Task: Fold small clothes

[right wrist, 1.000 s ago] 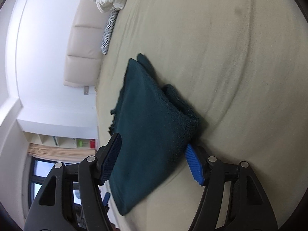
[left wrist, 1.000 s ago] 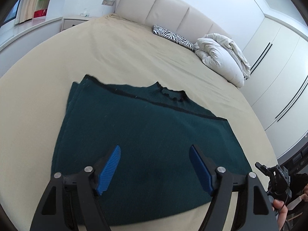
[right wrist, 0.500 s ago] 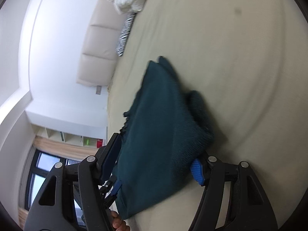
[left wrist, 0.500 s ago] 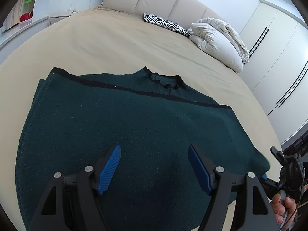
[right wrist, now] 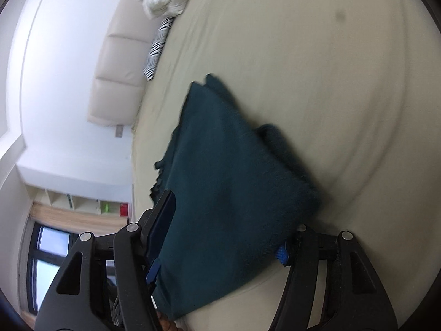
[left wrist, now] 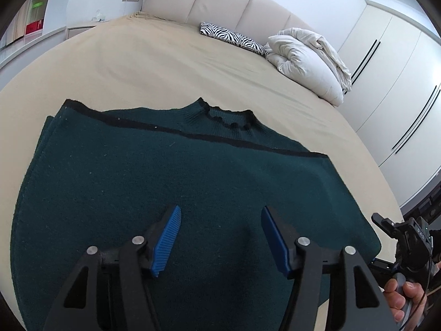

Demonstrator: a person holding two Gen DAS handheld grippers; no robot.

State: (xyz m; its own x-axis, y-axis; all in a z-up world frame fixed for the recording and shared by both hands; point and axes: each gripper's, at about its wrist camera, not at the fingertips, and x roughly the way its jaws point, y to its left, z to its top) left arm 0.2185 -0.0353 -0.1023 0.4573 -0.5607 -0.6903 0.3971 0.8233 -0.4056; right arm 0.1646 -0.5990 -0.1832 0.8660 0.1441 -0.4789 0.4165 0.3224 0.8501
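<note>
A dark green knit sweater (left wrist: 193,182) lies folded on the beige bed, its collar toward the headboard and a black trim line across it. My left gripper (left wrist: 220,237) hovers open just above the sweater's near middle. In the right wrist view the sweater (right wrist: 231,182) is seen from its right side. My right gripper (right wrist: 228,237) is open, its jaws straddling the sweater's thick right corner, one pad under the fold and one over it. The right gripper also shows at the lower right of the left wrist view (left wrist: 405,242), beside the sweater's edge.
The beige bed sheet (left wrist: 171,63) stretches far ahead. A zebra-print pillow (left wrist: 234,37) and a bundled white duvet (left wrist: 308,60) lie by the padded headboard. White wardrobe doors (left wrist: 397,88) stand on the right. A nightstand and shelves are at the far left.
My left gripper moved forward over the sweater, which now fills more of its view. My right gripper pushed further onto the sweater's right corner, now deep between its jaws.
</note>
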